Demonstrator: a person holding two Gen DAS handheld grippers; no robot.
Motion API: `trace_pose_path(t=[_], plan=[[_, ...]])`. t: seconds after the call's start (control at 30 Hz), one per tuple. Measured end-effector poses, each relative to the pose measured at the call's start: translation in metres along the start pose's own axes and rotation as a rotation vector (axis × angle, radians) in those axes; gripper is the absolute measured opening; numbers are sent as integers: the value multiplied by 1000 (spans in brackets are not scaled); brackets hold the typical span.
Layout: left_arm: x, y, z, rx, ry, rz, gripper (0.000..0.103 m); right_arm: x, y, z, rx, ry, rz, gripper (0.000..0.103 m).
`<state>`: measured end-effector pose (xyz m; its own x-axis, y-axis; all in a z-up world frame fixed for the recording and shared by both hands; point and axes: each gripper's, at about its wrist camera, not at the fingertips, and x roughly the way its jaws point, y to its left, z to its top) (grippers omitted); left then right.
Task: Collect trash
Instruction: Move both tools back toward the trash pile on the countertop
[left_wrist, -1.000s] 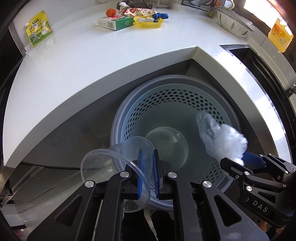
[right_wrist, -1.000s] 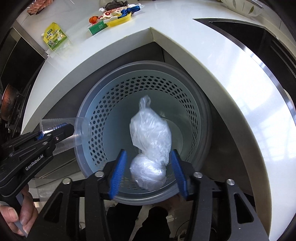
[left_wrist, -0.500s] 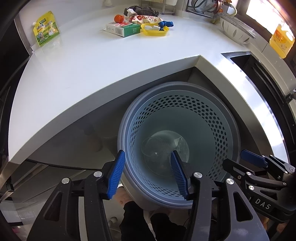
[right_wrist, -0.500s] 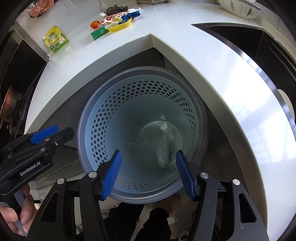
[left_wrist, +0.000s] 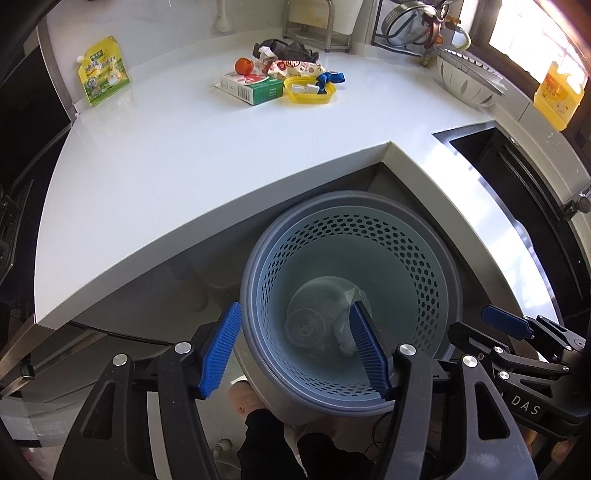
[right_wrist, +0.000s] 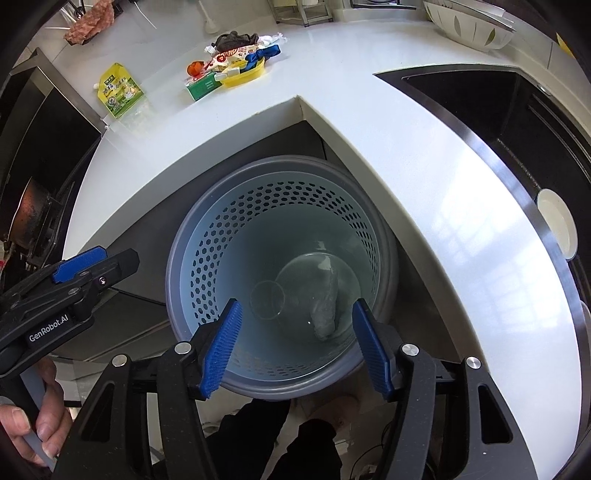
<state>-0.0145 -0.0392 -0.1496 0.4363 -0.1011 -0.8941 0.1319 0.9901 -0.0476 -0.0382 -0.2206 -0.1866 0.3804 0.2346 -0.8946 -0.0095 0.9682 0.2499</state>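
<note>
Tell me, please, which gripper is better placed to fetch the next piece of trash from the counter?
Neither clearly: left gripper and right gripper both hang open and empty above the bin, while the trash pile lies across the counter.

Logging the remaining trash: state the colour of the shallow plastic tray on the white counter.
Yellow. The shallow plastic tray shows best in the left wrist view, beside a green-and-white carton.

White counter (left_wrist: 192, 155): green carton (left_wrist: 251, 85), yellow tray (left_wrist: 309, 91), pouch (left_wrist: 103, 70).
</note>
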Motion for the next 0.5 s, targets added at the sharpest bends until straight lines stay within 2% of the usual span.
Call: trace_pose_path(t=[0.5], plan=[[-65, -2, 25, -55, -165, 49, 77, -58, -4, 36, -45, -137, 30, 67]])
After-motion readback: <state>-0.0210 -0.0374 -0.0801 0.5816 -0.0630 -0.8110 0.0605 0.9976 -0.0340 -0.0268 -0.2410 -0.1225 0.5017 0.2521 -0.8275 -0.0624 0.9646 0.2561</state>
